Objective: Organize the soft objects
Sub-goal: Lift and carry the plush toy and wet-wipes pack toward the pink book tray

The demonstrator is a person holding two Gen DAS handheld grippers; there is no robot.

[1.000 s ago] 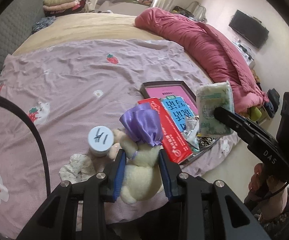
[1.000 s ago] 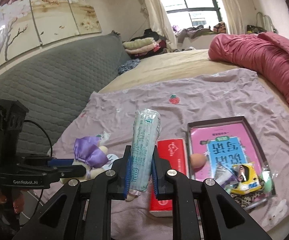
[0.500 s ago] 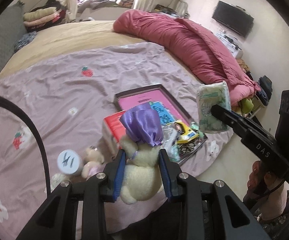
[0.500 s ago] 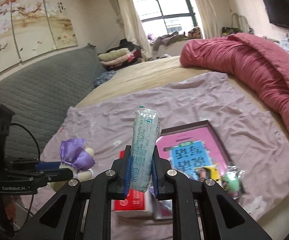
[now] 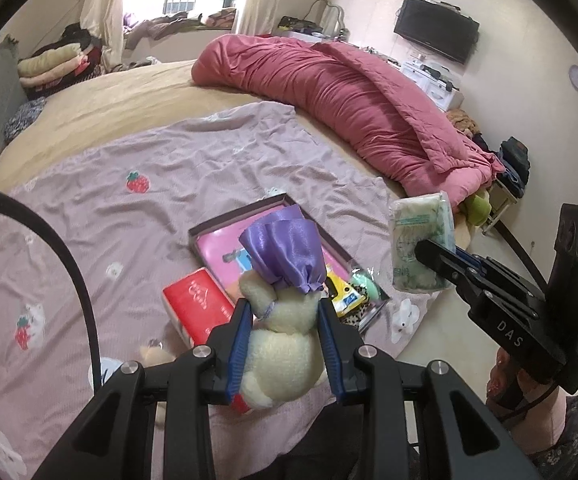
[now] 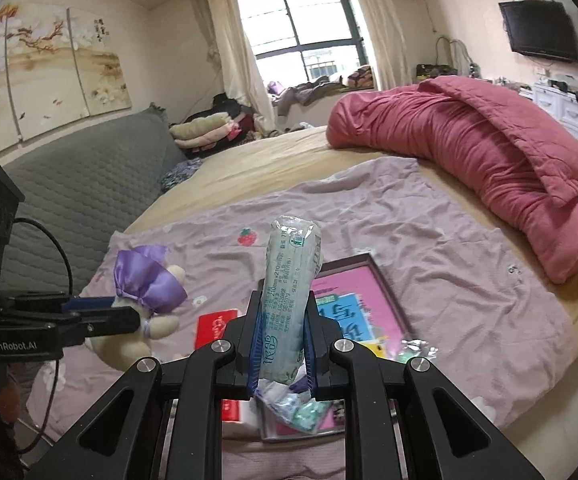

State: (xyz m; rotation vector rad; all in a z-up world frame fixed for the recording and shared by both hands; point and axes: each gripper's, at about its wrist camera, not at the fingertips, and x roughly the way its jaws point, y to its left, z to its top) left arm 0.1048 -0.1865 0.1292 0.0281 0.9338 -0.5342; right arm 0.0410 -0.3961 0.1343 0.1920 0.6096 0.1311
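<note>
My left gripper (image 5: 285,310) is shut on a cream plush toy (image 5: 283,340) with a purple satin bow (image 5: 285,254), held above the near edge of the bed; it also shows in the right wrist view (image 6: 145,320). My right gripper (image 6: 281,320) is shut on a pale green tissue pack (image 6: 289,300), held upright; in the left wrist view the pack (image 5: 421,244) hangs at the right, off the bed's edge.
On the mauve sheet (image 5: 169,176) lie a framed pink book tray (image 5: 225,248) with snack packets (image 5: 345,296), a red box (image 5: 201,308) and a white jar (image 5: 103,368). A red quilt (image 5: 349,96) lies at the back right. A grey headboard (image 6: 81,184) stands at the left.
Both grippers have lifted and swung right with their loads. The bed items have dropped lower and left in both views; the white jar is now nearly hidden.
</note>
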